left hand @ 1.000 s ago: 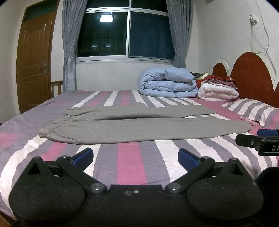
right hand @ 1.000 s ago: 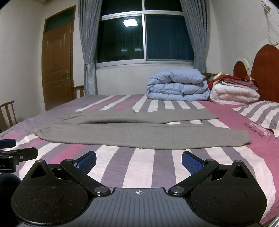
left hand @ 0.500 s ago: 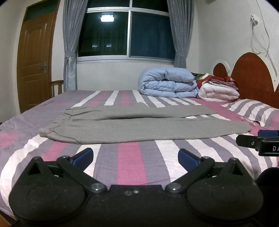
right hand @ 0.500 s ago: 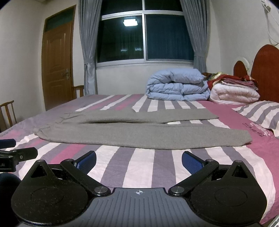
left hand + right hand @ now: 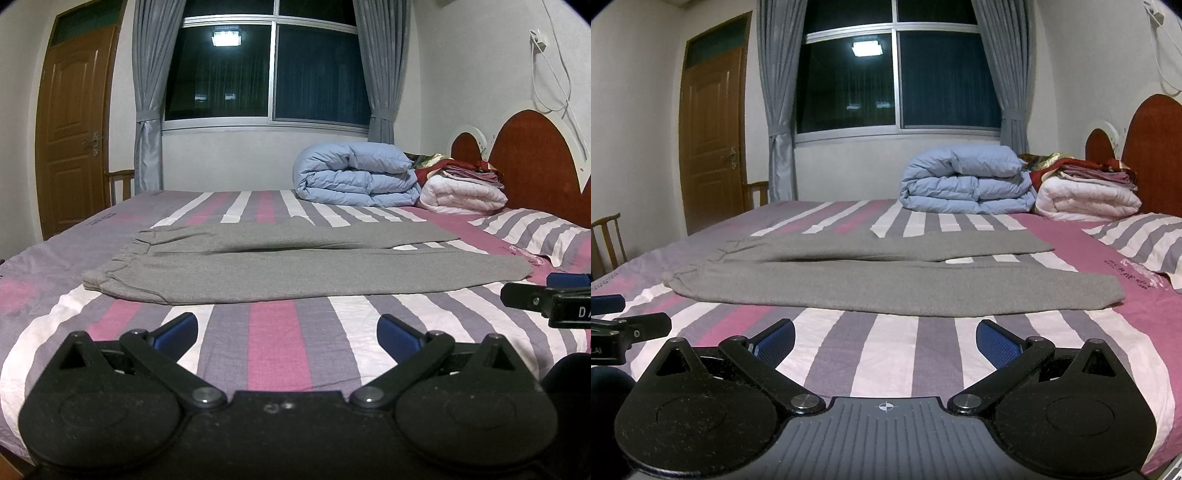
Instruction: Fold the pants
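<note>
Gray pants (image 5: 295, 266) lie flat across the striped bed (image 5: 273, 339), waistband toward the left and both legs stretched to the right, the two legs side by side with a narrow gap opening between them near the cuffs. The left gripper (image 5: 287, 328) hangs above the near edge of the bed with its blue-padded fingers (image 5: 173, 330) spread wide and nothing between them; the pants are apart from it, farther up the bed. The right gripper (image 5: 885, 338) is in the same posture, fingers (image 5: 999, 341) wide apart and empty, short of the near leg. Each camera catches the other tool at its edge: the left view shows part of the right one at the far right side, near the cuff of the near leg, and the right view shows part of the left one at the far left side. A folded blue comforter (image 5: 354, 175) sits at the far side of the bed beside a white quilt (image 5: 461, 194) topped with folded red and pink cloth, next to the red headboard (image 5: 532, 155). Only the right view takes in a wooden chair (image 5: 607, 240) at the left wall; only the left view shows white cables (image 5: 554, 81) hanging above the headboard. Both show the brown door (image 5: 711, 136), the dark window (image 5: 897, 81) and gray curtains (image 5: 775, 99), and a striped pillow (image 5: 1145, 240).
</note>
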A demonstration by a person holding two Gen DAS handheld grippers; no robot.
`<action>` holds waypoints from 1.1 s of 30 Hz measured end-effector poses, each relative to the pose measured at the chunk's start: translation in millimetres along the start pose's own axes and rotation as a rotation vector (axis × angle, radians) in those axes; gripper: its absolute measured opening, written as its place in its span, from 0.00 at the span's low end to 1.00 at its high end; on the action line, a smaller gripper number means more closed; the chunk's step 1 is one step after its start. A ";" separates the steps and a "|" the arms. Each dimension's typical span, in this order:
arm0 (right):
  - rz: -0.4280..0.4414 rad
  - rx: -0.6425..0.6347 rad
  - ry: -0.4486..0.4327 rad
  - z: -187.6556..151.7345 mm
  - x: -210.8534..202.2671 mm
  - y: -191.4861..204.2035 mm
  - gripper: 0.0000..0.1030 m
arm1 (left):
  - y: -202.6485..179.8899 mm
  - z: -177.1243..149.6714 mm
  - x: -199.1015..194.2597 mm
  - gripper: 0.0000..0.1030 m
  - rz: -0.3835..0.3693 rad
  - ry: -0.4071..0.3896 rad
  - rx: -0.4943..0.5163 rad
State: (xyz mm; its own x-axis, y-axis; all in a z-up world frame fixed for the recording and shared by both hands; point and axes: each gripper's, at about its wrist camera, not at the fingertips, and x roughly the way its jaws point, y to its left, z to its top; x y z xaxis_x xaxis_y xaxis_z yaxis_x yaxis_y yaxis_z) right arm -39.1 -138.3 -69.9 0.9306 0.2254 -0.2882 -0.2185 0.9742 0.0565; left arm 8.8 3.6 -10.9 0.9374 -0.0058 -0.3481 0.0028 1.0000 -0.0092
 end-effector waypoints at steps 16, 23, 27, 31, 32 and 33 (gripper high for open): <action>0.000 0.004 0.001 -0.3 0.2 0.4 1.00 | -0.2 0.4 -1.4 0.94 -0.001 0.001 0.002; 0.000 0.004 0.001 -0.2 0.2 0.2 1.00 | -0.2 0.6 -2.1 0.94 0.000 0.001 0.003; 0.001 0.004 0.001 -0.2 0.2 0.2 1.00 | -0.4 0.9 -2.0 0.94 0.000 0.002 0.002; 0.001 0.004 0.002 -0.2 0.4 0.2 1.00 | -0.6 1.1 -2.3 0.94 -0.001 0.002 0.003; 0.001 0.004 0.002 -0.3 0.4 0.2 1.00 | -0.2 0.5 -1.6 0.94 -0.001 0.002 0.003; 0.001 0.004 0.001 -0.4 0.4 0.2 1.00 | -0.3 0.5 -1.4 0.94 0.000 0.003 0.002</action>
State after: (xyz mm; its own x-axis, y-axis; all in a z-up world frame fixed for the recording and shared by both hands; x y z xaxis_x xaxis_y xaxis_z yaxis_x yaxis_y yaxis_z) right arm -38.9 -138.0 -70.4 0.9301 0.2262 -0.2895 -0.2180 0.9741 0.0607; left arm 7.7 3.3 -9.9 0.9365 -0.0056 -0.3506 0.0034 1.0000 -0.0068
